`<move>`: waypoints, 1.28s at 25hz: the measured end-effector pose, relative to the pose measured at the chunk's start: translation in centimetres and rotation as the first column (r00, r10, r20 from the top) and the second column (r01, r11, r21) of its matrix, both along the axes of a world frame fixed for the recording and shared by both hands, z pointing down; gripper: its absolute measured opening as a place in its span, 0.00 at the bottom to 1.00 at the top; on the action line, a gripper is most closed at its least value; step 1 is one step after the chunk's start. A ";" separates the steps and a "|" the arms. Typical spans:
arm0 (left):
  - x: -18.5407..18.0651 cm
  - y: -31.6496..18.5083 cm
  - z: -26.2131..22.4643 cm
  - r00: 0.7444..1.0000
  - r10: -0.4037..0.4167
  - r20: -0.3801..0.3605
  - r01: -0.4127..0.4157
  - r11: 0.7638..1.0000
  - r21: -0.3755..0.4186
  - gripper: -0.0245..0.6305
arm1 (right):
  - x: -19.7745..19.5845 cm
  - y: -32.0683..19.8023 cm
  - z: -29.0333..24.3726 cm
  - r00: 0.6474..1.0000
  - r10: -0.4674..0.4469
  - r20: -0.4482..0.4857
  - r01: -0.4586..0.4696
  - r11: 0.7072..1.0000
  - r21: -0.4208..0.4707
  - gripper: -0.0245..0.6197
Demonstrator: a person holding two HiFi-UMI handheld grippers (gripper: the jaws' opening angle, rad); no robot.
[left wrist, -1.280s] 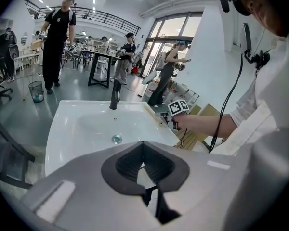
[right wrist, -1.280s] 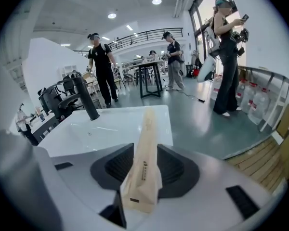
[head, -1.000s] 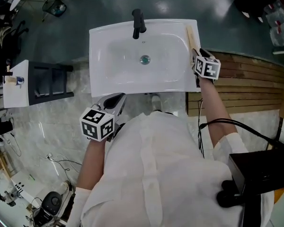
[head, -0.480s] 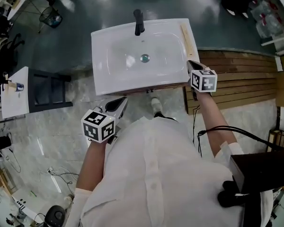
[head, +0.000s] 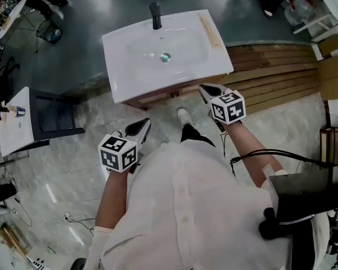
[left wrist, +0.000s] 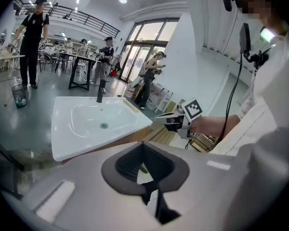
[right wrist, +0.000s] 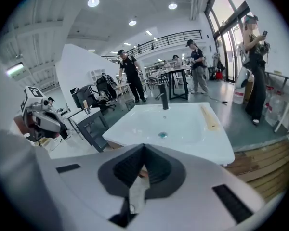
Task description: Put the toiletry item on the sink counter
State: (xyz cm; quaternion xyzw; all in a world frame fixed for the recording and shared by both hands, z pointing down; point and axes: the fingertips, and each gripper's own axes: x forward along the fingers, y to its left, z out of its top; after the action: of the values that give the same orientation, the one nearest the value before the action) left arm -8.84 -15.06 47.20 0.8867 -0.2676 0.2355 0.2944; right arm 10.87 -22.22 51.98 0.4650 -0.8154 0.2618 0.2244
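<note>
Toiletry item is sitting on the sink counter, both grippers being held shut and empty

The toiletry item (head: 209,31), a pale stick-looking thing, is lying flat along the right-hand rim of the white sink counter (head: 119,80), just beside the basin and off to the side of the black faucet (head: 155,16). It isn't being touched by anything. The right gripper (head: 205,88) is being held off the counter near its front right corner, clear of the item, and its jaws are being pressed tight together with nothing between them. The left gripper (head: 142,126) is being held lower down over the marble floor (head: 73,151), in front of the counter and well apart from the item, jaws likewise closed on nothing.
</note>
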 end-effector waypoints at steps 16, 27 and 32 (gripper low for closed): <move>-2.0 8.2 1.6 0.999 0.048 -0.025 -0.048 0.999 -0.010 0.05 | -10.1 12.2 -1.4 0.987 -0.158 0.024 0.157 0.987 0.036 0.05; -2.7 10.4 1.6 0.999 0.048 -0.023 -0.048 0.999 -0.004 0.05 | -11.1 14.6 -2.0 0.984 -0.179 0.020 0.178 0.983 0.043 0.05; -3.2 10.5 1.7 0.999 0.029 -0.032 -0.029 1.000 0.001 0.05 | -11.7 14.5 -2.2 0.980 -0.200 0.008 0.199 0.979 0.050 0.05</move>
State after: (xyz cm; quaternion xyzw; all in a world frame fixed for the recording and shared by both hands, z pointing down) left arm -12.00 -4.55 48.88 0.8942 -0.2502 0.2255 0.2950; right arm -0.87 -7.68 49.82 0.3847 -0.8655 0.2210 0.2327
